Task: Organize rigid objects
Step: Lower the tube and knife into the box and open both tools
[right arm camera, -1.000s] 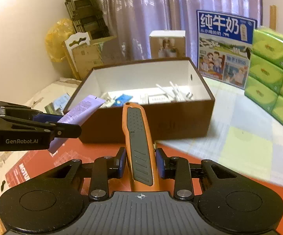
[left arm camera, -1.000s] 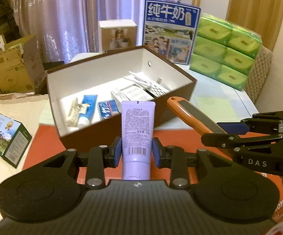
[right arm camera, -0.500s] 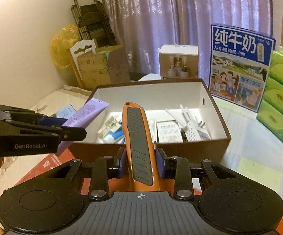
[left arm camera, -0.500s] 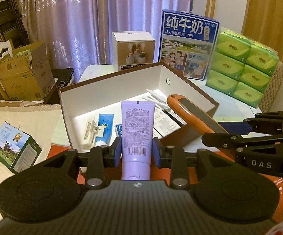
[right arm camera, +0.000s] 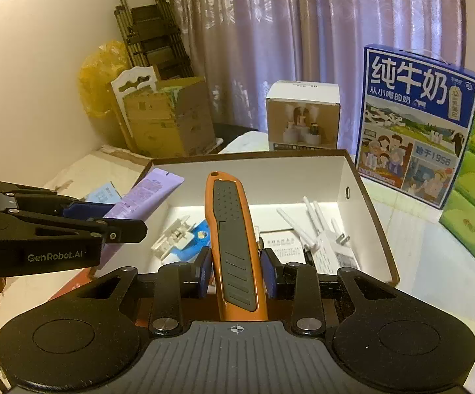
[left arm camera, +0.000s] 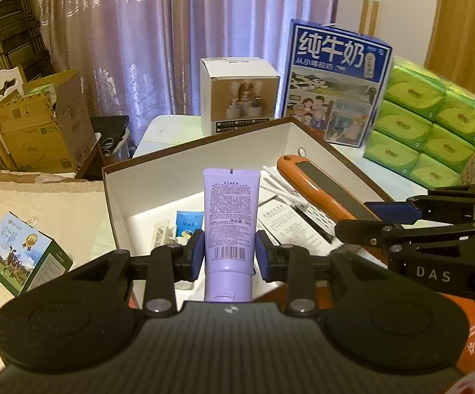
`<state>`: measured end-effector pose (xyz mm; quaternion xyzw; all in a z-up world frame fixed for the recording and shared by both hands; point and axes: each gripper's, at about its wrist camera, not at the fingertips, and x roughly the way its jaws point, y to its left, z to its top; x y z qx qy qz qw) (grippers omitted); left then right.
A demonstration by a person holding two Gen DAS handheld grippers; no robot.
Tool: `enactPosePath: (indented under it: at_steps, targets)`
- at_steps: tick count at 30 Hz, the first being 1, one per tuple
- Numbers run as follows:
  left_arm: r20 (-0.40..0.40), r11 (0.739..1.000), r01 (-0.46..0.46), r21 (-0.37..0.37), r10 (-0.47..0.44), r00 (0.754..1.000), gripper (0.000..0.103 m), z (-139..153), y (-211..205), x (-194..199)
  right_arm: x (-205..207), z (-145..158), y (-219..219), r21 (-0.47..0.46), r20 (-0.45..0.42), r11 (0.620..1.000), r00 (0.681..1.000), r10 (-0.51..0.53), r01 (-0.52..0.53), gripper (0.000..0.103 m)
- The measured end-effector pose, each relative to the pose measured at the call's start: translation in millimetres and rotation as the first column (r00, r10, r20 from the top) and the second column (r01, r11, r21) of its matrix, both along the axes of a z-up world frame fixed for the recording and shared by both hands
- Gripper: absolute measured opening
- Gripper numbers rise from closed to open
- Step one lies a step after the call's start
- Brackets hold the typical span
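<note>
The lavender tube (left arm camera: 229,220) is a soft squeeze tube printed "ASAKA" near its flat crimped end, with fine text and a barcode lower down; its cap end points back toward the camera. The left claw (left arm camera: 229,254) pinches it by the lower body, blue pads (left arm camera: 196,252) pressed against both sides, so the tube stands upright above the near left part of the open box (left arm camera: 204,161). From the right wrist view the same tube (right arm camera: 145,195) slants over the box's left rim, held in the left claw (right arm camera: 106,220).

The utility knife (right arm camera: 234,246) has an orange body with a grey ribbed grip panel and a small hole at its far tip. The right claw (right arm camera: 235,275) is closed on its flanks, pads touching both sides, the knife pointing forward over the box (right arm camera: 372,216) interior. In the left wrist view the knife (left arm camera: 316,190) reaches in from the right, over the box's right side, gripped by the right claw (left arm camera: 368,220).

The box is brown outside and white inside, sitting on the worktop (right arm camera: 427,262). Lying in it are a white plug adapter with prongs (right arm camera: 331,244), white sticks (right arm camera: 306,216), a printed leaflet (right arm camera: 283,246), a blue sachet (right arm camera: 198,239) and a white plastic clip (right arm camera: 171,236).

Behind the box stand a blue milk carton case (left arm camera: 335,85) and a small white product box (left arm camera: 239,95); green tissue packs (left arm camera: 431,121) are stacked to the right.
</note>
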<state>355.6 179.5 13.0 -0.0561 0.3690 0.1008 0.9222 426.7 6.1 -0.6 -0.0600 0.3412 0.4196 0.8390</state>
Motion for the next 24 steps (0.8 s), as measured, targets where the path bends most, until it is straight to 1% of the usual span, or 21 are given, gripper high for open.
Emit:
enactPosePath:
  at_steps: [16, 24]
  targets:
    - [-0.057, 1.0, -0.016, -0.006, 0.015, 0.998, 0.028, -21, 28, 46, 47, -12, 34, -0.052, -0.002, 0.999, 1.0, 0.005, -0.005, 0.029]
    - [-0.087, 1.0, -0.023, -0.008, 0.022, 0.996, 0.028, -35, 41, 72, 68, -25, 48, -0.08, -0.018, 0.997, 1.0, 0.02, -0.021, 0.029]
